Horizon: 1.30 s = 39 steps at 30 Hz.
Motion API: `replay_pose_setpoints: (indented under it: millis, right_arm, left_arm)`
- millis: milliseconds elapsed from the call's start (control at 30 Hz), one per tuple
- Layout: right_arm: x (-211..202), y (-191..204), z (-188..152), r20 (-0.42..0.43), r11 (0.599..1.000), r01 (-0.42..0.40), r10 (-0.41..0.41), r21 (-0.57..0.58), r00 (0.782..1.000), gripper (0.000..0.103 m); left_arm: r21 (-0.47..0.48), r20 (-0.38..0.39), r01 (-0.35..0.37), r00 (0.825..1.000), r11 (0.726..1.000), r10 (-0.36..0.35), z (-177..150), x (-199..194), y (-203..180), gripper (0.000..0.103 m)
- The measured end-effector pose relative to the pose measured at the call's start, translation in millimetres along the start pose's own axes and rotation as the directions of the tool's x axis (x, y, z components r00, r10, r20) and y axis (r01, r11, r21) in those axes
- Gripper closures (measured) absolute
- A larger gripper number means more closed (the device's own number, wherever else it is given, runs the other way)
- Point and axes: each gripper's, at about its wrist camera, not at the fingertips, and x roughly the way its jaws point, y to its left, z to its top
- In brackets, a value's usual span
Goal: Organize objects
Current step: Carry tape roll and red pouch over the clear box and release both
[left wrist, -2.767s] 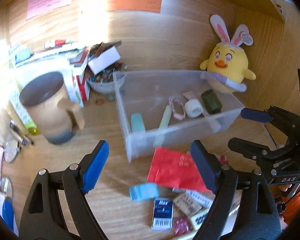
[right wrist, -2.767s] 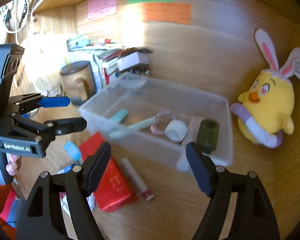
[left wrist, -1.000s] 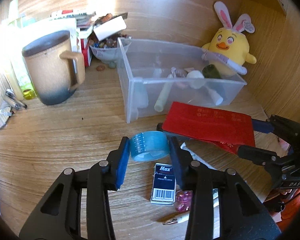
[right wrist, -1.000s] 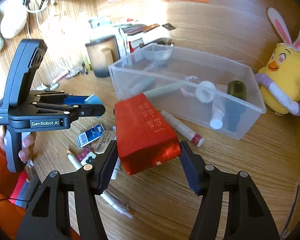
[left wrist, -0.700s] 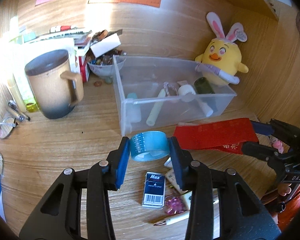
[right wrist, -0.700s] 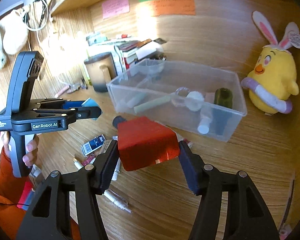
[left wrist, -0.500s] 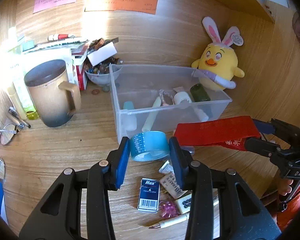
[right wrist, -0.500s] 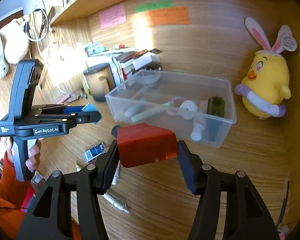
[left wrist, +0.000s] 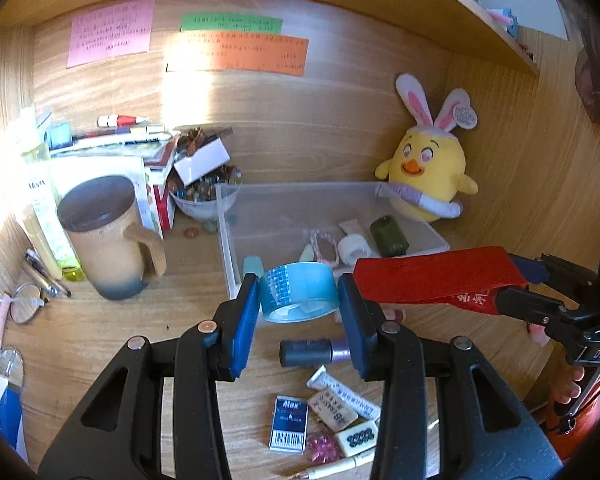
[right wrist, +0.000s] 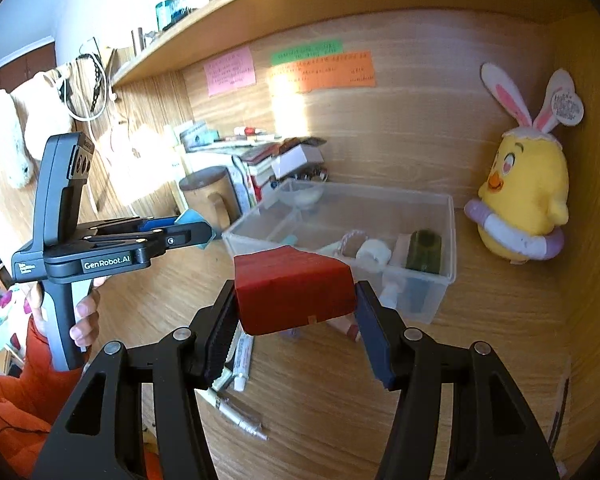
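Materials and finishes

Showing glossy blue tape roll [left wrist: 298, 291], matt red paper packet [right wrist: 296, 292], translucent plastic bin [left wrist: 236, 248], grained wooden desk [left wrist: 112, 332].

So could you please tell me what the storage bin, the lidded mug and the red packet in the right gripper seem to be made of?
Storage bin: translucent, frosted-looking plastic; its contents show through the walls.
Lidded mug: probably glazed ceramic, matte tan fading to dark grey at the base, with a dark lid.
Red packet, held by the right gripper: seemingly paper or thin card, red with a slight sheen and creased folds.
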Motion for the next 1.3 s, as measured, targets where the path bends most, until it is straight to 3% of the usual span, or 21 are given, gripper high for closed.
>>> replay_pose_setpoints:
  millis: [300, 733, 1167, 1300]
  right_arm:
    - [16.8, -20.2, 26.9, 0.022, 0.999, 0.043, -0.044, 0.020, 0.999, 0.050]
    - [69.2, -51.0, 56.1, -0.027, 0.993, 0.122, -0.121, 0.011, 0.992, 0.050]
    - [114.2, -83.2, 45.0, -0.141, 0.974, 0.226, -0.221, 0.023, 0.965, 0.049]
    - [121.9, -83.4, 42.2, -0.165, 0.960, 0.279, -0.276, -0.003, 0.947, 0.048]
  left_arm:
    - [0.006, 0.003, -0.020, 1.000, 1.000, 0.020, 20.7, 19.2, 0.6, 0.063]
    - [-0.008, -0.083, -0.037, 0.996, 0.999, 0.037, 39.9, 77.7, 10.7, 0.063]
    - [0.039, -0.157, -0.077, 0.984, 0.996, 0.082, 34.7, 124.3, 12.7, 0.063]
    - [0.053, -0.169, -0.075, 0.982, 0.996, 0.083, 32.9, 129.9, 13.1, 0.063]
